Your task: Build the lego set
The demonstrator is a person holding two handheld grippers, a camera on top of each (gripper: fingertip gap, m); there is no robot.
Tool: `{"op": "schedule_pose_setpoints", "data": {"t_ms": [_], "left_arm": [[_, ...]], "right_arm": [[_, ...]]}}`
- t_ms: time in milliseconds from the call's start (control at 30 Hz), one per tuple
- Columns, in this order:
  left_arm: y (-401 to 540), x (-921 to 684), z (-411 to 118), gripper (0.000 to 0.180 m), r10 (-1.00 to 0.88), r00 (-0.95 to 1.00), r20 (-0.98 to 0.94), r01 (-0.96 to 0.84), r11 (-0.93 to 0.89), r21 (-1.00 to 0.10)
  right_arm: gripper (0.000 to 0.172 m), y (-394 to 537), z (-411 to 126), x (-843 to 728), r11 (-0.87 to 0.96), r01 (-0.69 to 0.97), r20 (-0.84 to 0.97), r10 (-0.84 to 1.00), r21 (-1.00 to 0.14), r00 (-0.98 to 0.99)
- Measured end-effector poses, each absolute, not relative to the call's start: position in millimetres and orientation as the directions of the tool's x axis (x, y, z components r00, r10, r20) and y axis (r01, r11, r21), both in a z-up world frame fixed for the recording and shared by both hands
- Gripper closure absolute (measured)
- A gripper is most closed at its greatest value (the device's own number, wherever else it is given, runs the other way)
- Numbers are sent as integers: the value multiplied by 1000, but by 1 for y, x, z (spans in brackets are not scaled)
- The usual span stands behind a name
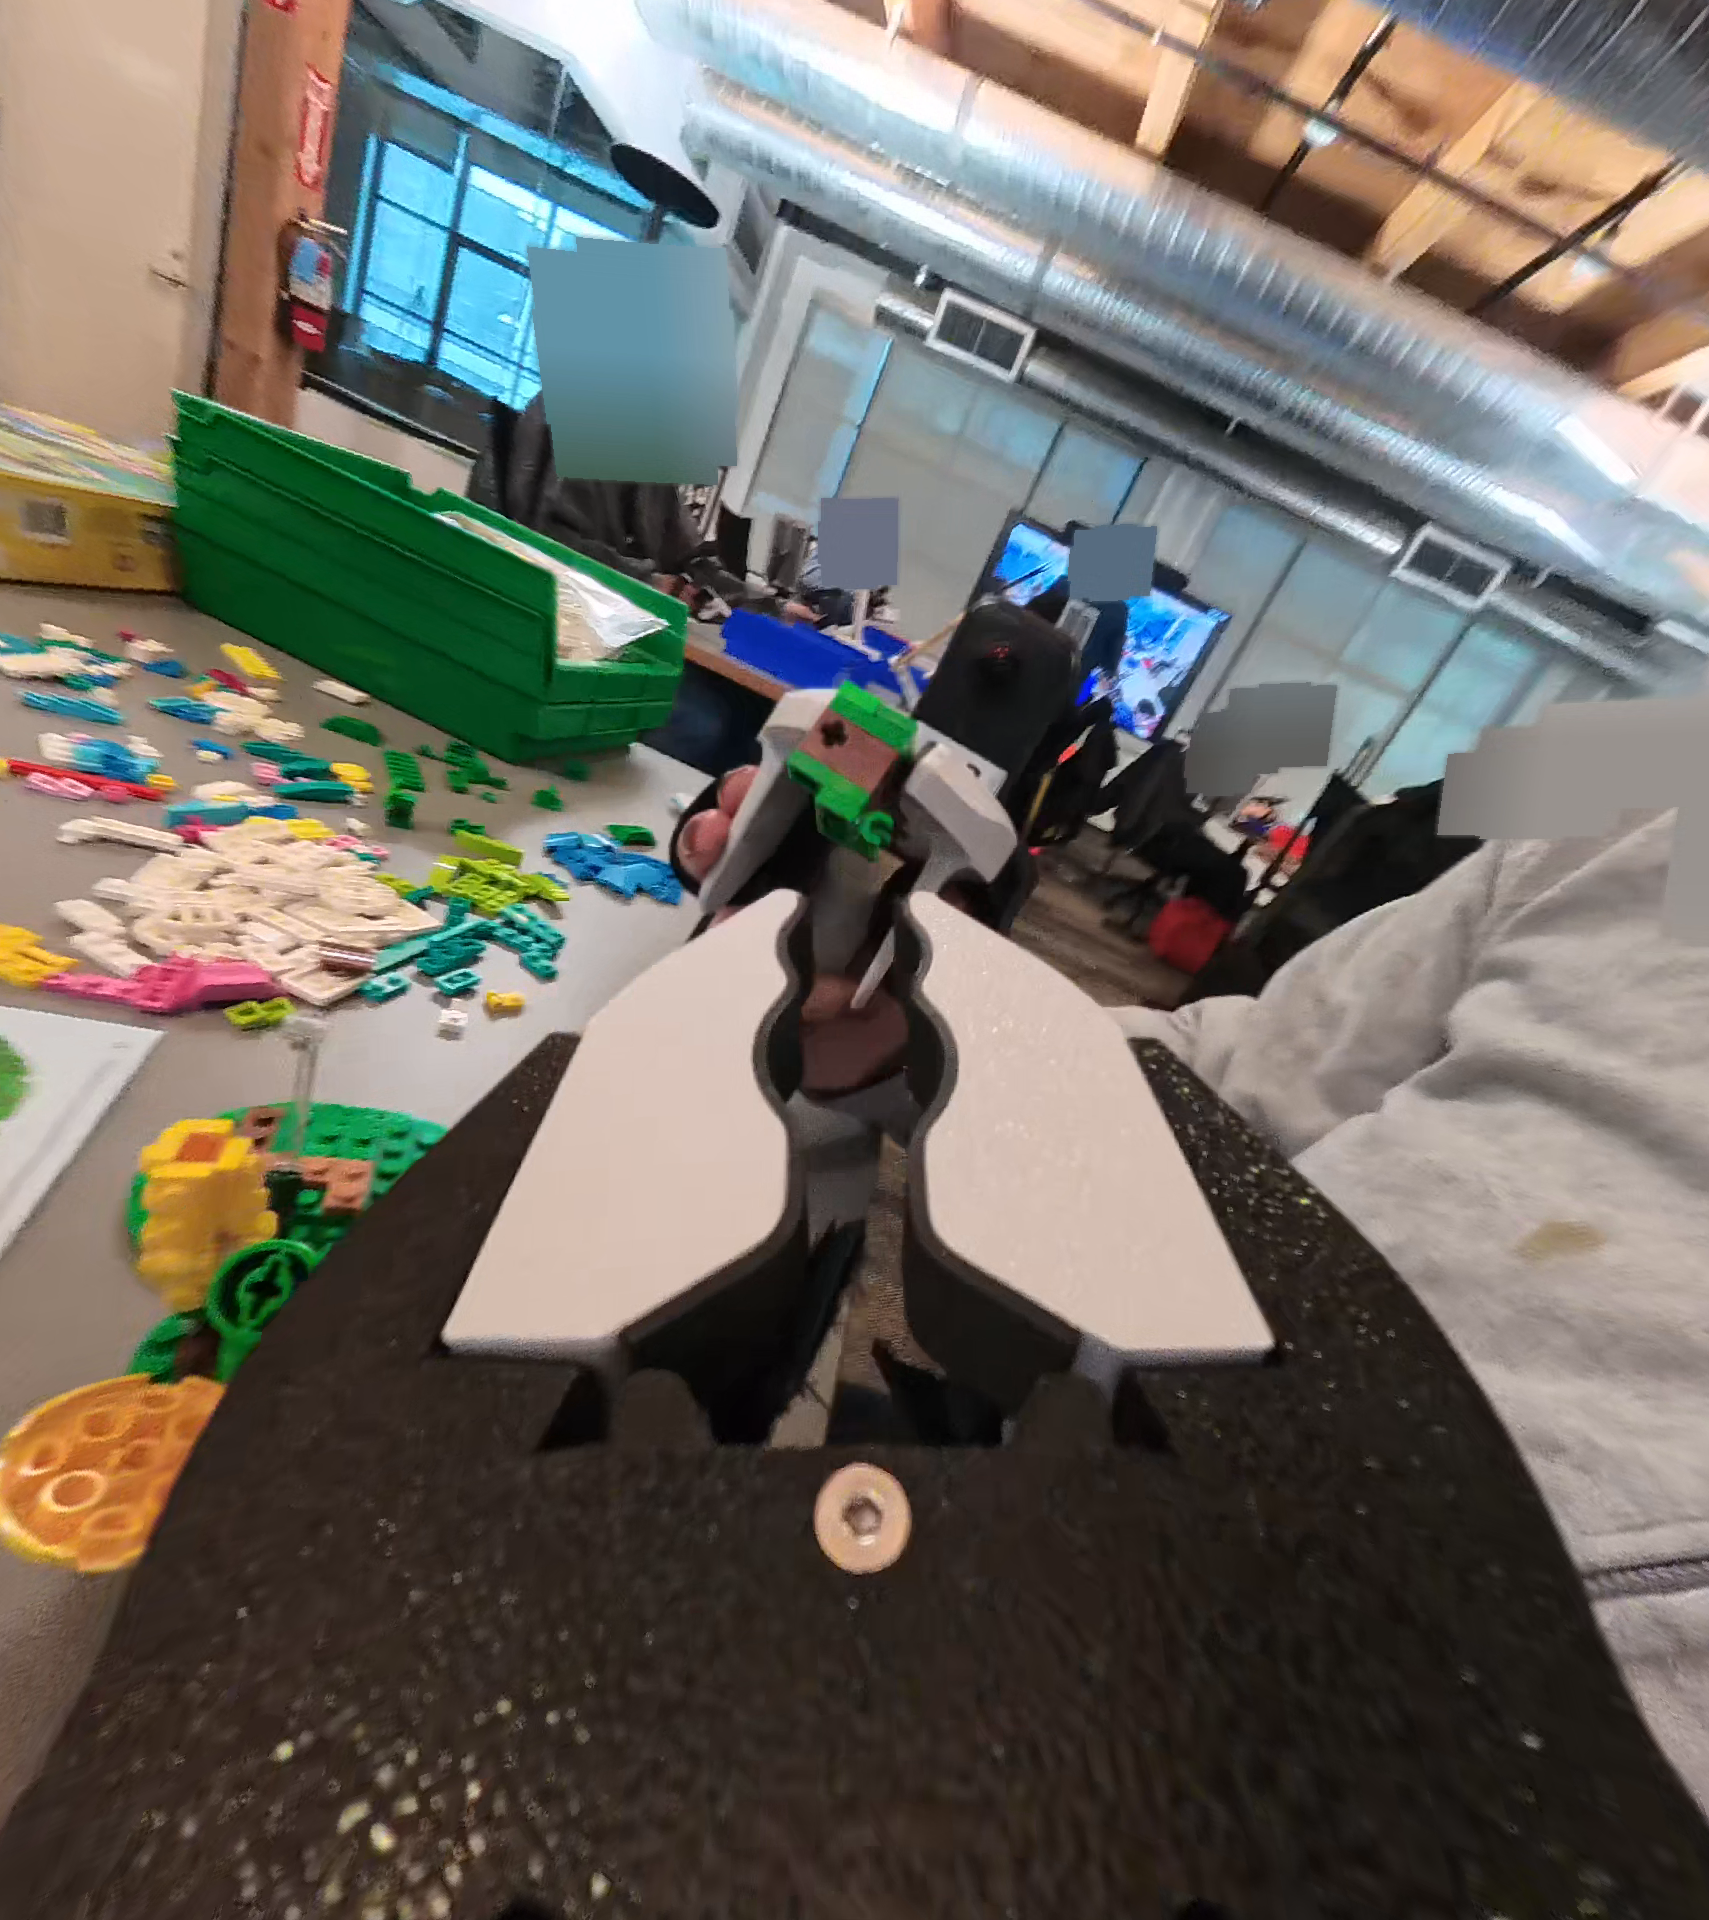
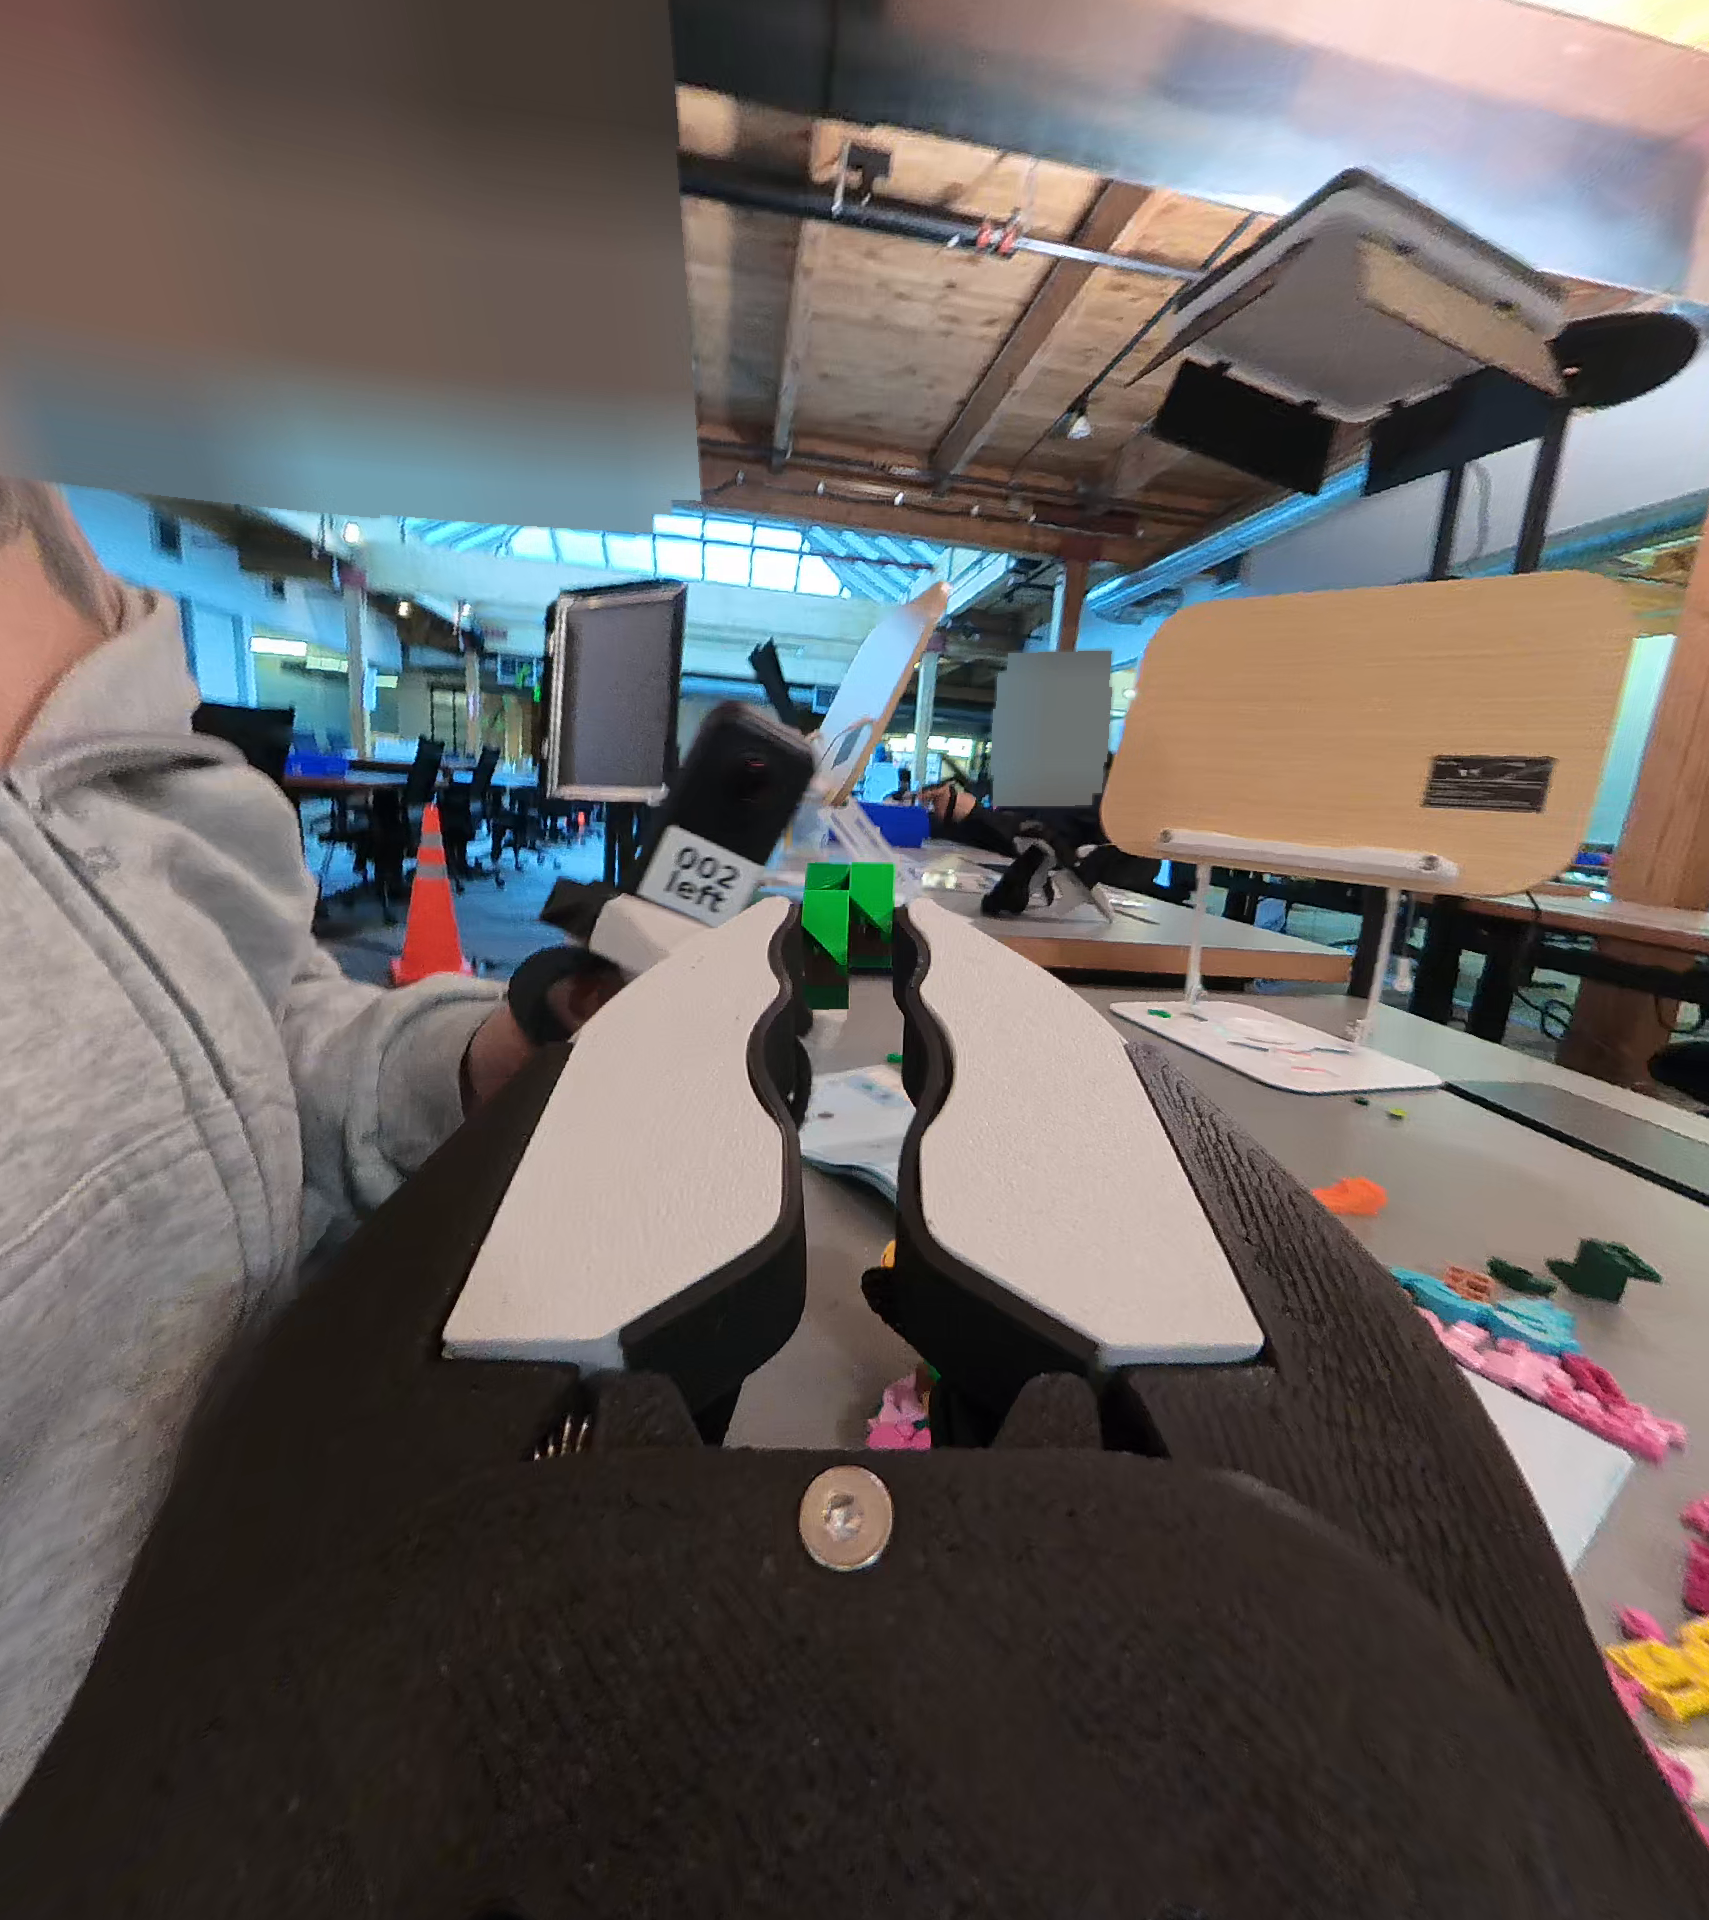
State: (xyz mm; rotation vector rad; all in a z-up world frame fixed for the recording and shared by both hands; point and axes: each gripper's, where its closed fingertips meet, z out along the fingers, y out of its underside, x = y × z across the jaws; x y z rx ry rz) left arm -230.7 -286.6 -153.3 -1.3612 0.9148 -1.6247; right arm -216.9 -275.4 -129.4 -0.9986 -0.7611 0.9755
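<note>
Bricks, glossy green and brown, form a small stud-topped assembly pinched between your right gripper pads, raised above the grey table. Your left gripper sits narrowly parted, gripping nothing, pointing at it. Green ribbed bin holds a crinkly clear bag.

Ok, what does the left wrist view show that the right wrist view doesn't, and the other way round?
Only the left wrist view: a green bin, a yellow box, a pile of white bricks and a round green build with a yellow flower.

Only the right wrist view: a wooden board on a stand, an orange cone and yellow bricks.

Both: the green-and-brown brick piece clamped in the right tool, the grey table and a grey hoodie.
</note>
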Motion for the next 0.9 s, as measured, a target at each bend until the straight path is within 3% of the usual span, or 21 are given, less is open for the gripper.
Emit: {"op": "schedule_pose_setpoints", "data": {"t_ms": [567, 767, 900], "left_arm": [[-289, -234, -152, 171, -834, -205, 513, 160, -546, -823], [-284, -232, -161, 174, -864, -122, 488, 117, -501, -857], [-276, -232, -171, 174, -895, -32, 446, 68, -447, -892]], "right_arm": [[158, -281, -138, -235, 344, -190, 240, 874, -920, 422], [157, -278, -144, -235, 351, -114, 274, 863, -929, 423], [144, -275, -153, -238, 296, -52, 252, 882, -954, 398]]}}
